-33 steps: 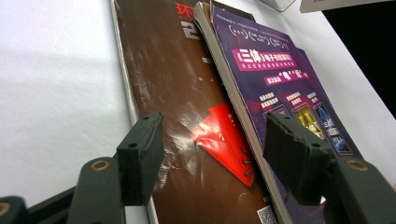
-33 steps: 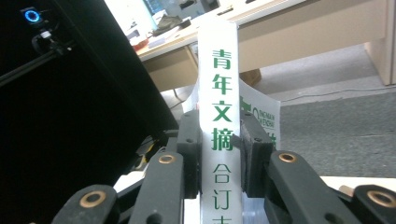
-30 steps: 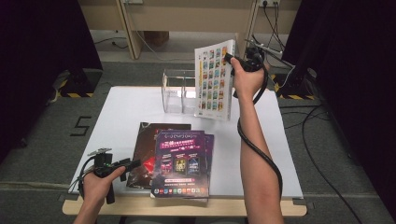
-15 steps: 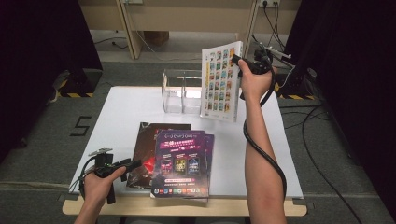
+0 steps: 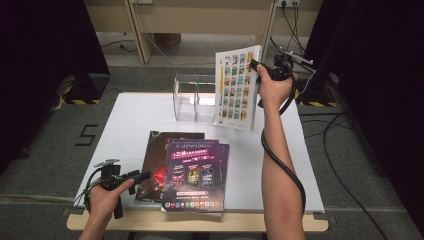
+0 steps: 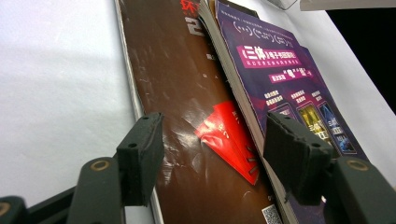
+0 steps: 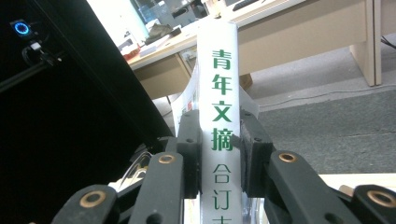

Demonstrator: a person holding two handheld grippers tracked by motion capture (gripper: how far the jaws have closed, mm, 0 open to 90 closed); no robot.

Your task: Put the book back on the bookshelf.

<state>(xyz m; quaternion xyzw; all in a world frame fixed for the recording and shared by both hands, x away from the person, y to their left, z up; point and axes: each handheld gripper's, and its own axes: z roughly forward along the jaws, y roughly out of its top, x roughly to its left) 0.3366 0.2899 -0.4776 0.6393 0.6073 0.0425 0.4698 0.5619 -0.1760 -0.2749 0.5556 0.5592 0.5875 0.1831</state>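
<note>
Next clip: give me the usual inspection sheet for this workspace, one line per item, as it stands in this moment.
Surface: white table, mostly bare at its left side.
Job's things: white book held upright in the air beside the clear organizer; purple book lies on the brown book near the front edge.
Clutter: nothing seen.
Grippers: right gripper shut on the white book's spine; left gripper open, low over the brown book, fingers not pressing anything.
Cables: black cable trails along the right forearm; more on the floor.
Surroundings: grey floor, dark curtains, wooden desks behind.
</note>
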